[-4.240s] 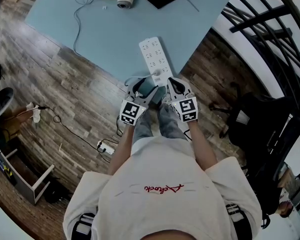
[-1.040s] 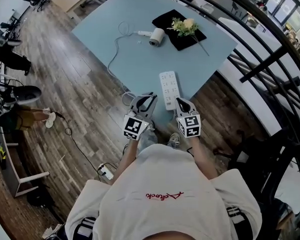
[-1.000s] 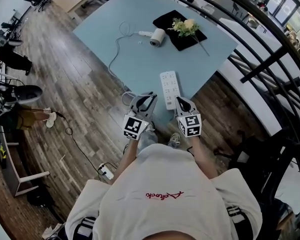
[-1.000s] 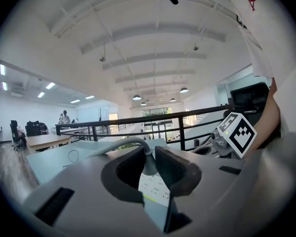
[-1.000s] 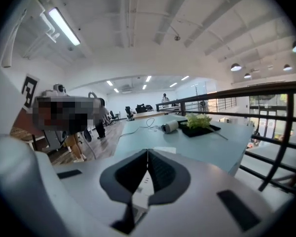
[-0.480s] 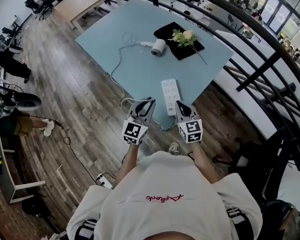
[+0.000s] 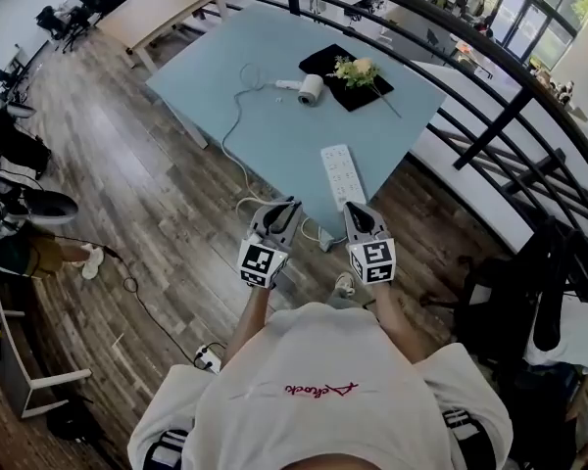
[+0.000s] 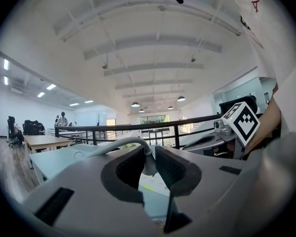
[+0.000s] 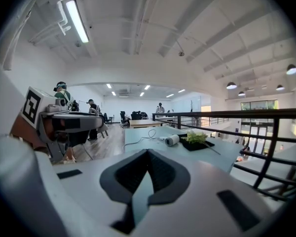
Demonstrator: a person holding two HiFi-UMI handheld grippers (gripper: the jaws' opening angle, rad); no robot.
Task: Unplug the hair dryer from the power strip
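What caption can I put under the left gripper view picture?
The left tool clamps the grey hair dryer plug, its cord arching left toward the blue table.

Open-plan office: desks (image 7: pixel 164 8), swivel chairs (image 7: pixel 55 20)

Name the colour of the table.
The table is light blue; the head view shows it best.

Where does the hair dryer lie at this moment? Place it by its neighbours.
In the head view, the hair dryer lies on the far part of the blue table, just left of the black mat with flowers.
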